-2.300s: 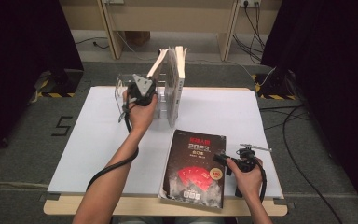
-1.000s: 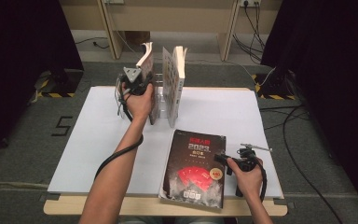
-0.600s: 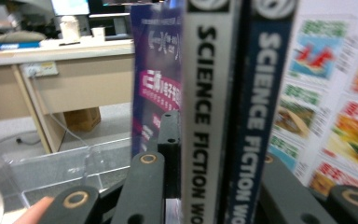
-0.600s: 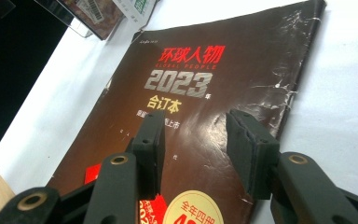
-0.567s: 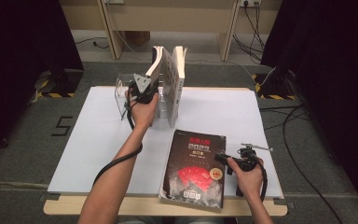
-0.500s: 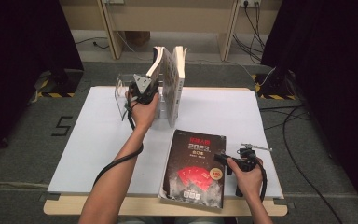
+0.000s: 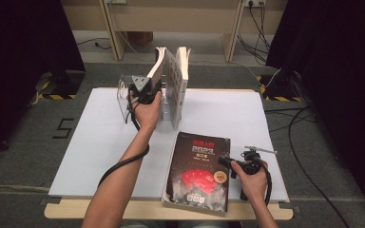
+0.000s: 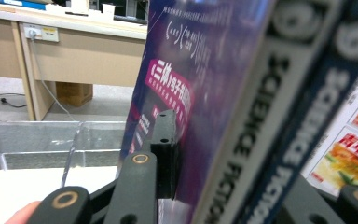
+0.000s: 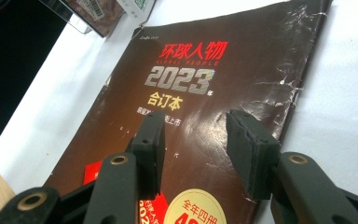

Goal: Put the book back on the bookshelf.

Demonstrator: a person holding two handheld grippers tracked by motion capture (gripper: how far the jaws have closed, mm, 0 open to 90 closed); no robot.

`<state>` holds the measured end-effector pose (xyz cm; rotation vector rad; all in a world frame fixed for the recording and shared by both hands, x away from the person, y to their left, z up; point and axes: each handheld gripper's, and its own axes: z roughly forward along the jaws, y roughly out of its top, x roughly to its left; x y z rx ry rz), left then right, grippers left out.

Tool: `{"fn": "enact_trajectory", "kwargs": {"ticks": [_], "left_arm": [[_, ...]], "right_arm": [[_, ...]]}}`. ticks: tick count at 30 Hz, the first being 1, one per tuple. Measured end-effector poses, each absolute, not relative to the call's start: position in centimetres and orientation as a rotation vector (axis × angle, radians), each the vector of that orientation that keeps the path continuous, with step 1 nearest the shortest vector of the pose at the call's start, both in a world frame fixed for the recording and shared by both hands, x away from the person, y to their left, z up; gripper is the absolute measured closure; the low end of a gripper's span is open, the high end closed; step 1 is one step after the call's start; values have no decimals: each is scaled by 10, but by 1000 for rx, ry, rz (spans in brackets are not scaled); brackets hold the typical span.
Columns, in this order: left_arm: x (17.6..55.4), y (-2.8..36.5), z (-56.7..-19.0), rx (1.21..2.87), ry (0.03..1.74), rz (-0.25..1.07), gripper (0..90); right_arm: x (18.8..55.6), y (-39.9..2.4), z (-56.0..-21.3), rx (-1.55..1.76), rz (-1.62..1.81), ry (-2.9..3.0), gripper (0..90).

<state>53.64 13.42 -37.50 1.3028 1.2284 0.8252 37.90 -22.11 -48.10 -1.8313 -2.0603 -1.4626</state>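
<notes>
- Left gripper sits at the clear acrylic book stand at the far side of the white surface. A purple book stands between its fingers, spine toward the camera and long axis near vertical, leaning slightly.
- The left fingers have just been opening. In the left gripper view one pad lies against the purple cover; I cannot tell whether the other pad touches, so whether the grip is clamped or loosened is unclear.
- Spine text, running lengthwise: "SCIENCE FICTION". The cover carries pink Chinese characters.
- A second book stands just right of the first, upright, its cover a grid of small pictures.
- Right gripper rests at the right edge of a dark brown magazine that lies flat near the front edge of the surface, long axis running front to back, title end away from the person.
- Right fingers are apart above the cover and clamp nothing.
- Magazine text: "环球人物", "GLOBAL PEOPLE", "2023", "合订本". A cream round sticker reads "全年四册".
</notes>
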Motion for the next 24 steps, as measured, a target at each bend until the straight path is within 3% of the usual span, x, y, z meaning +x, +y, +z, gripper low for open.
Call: {"fn": "enact_trajectory", "kwargs": {"ticks": [5,15,24], "left_arm": [[537,138,-377,1301,1220,784,631],[530,140,-374,1364,1170,821,465],[521,141,-376,1388,1139,825,376]], "right_arm": [[379,-221,-481,-1834,-1457,-2056,580],[378,-221,-481,-1834,-1463,-2065,580],[378,-220,-481,-1836,-1461,-2062,580]]}}
